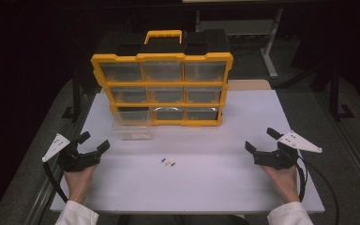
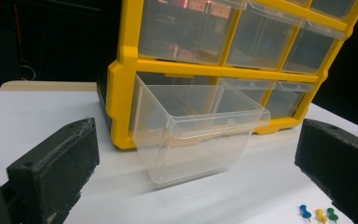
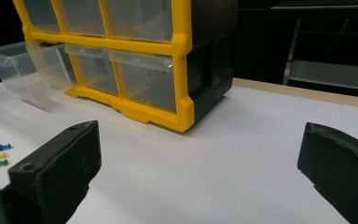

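light falls from above onto the white table (image 1: 243,187), bright against black, dim surroundings. ahead of the jaws the clear drawer (image 2: 196,135) throws a faint, smeared shadow; the organizer (image 3: 135,60) shades the tabletop beside it. the high view is soft and grainy.

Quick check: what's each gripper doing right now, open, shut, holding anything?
Left gripper: open, holding nothing.
Right gripper: open, holding nothing.
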Action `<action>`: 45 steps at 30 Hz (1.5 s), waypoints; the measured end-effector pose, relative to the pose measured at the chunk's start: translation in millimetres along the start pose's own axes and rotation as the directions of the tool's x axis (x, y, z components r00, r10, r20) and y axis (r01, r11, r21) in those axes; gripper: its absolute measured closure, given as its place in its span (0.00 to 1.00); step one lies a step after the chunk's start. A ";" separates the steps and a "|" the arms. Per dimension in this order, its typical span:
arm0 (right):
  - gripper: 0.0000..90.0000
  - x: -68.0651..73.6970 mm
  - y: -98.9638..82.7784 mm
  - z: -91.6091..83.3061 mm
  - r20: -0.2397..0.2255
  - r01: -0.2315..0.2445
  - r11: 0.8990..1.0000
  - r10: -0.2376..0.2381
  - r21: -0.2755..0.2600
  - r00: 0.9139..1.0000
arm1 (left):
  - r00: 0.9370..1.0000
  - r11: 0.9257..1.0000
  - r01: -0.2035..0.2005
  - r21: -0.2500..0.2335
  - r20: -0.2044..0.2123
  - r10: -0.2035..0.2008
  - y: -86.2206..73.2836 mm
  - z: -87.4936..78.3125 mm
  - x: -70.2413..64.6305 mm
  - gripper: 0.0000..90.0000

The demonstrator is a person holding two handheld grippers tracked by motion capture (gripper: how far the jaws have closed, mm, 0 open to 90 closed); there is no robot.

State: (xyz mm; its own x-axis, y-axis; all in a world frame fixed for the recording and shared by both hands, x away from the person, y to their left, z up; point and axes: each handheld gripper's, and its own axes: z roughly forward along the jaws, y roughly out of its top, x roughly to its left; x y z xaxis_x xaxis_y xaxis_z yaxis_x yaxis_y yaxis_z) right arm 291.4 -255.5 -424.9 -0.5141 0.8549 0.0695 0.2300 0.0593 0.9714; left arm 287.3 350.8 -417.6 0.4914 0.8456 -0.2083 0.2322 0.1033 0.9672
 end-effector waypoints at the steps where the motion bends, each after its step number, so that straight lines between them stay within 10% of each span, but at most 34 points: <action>1: 0.00 -0.2 -0.2 0.4 -0.001 0.000 1.000 0.000 0.004 1.000 | 1.000 1.000 0.000 0.000 -0.001 0.000 -0.3 -0.2 -0.1 0.00; 20: 0.00 0.3 -0.3 -1.0 -0.008 0.001 1.000 -0.001 -0.008 1.000 | 1.000 0.993 -0.029 0.117 0.016 0.027 0.0 6.8 -9.9 0.00; 34: 0.00 1.8 -0.6 4.9 -0.030 0.007 1.000 -0.007 -0.002 1.000 | 0.984 0.945 -0.180 0.273 0.068 0.167 17.1 16.9 -27.3 0.00; 45: 0.00 1.5 -0.2 3.4 -0.028 0.003 1.000 -0.003 -0.004 1.000 | 0.972 0.910 -0.223 0.348 0.155 0.179 23.8 40.4 -39.3 0.00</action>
State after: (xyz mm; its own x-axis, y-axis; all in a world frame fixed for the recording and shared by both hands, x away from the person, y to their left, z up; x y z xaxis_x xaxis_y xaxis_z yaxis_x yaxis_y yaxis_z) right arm 293.4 -252.5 -425.8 -0.5378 0.8399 0.0729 0.2249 0.0596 0.9726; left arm 307.4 298.9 -392.3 0.6488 0.7592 -0.0516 0.3940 -0.2771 0.8764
